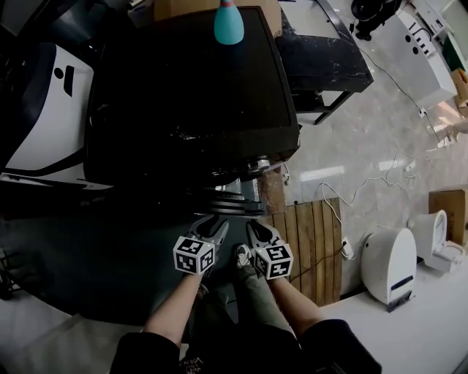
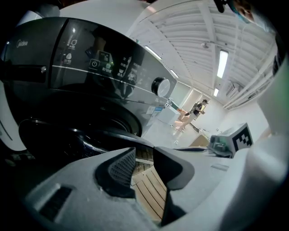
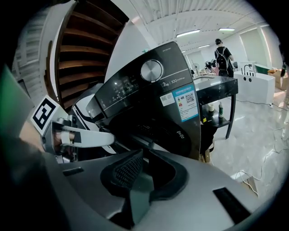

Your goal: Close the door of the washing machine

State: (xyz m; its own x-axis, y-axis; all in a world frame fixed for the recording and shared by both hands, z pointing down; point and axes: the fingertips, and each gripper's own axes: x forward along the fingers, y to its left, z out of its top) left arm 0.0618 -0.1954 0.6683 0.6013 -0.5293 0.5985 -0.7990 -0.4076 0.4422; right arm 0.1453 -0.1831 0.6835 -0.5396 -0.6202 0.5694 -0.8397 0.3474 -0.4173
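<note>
The black front-loading washing machine (image 1: 190,95) stands right in front of me, its top seen from above in the head view. Its control panel and knob (image 3: 151,70) show in the right gripper view. The round dark door (image 3: 180,131) lies against the machine's front; I cannot tell whether it is latched. My left gripper (image 1: 212,225) and right gripper (image 1: 256,228) hover side by side just before the door's lower rim (image 1: 230,203), touching nothing. The left gripper (image 2: 144,155) is open by a small gap, with only floor slats behind it. The right gripper (image 3: 145,155) is open by a narrow slit and holds nothing.
A teal bottle (image 1: 228,22) stands on the machine's top. A wooden slat platform (image 1: 307,241) lies to the right, with cables across the shiny floor. There is a black table (image 1: 322,51) at the back right, white appliances (image 1: 391,263) at the right and a white machine (image 1: 44,117) at the left. A person (image 3: 222,56) stands far off.
</note>
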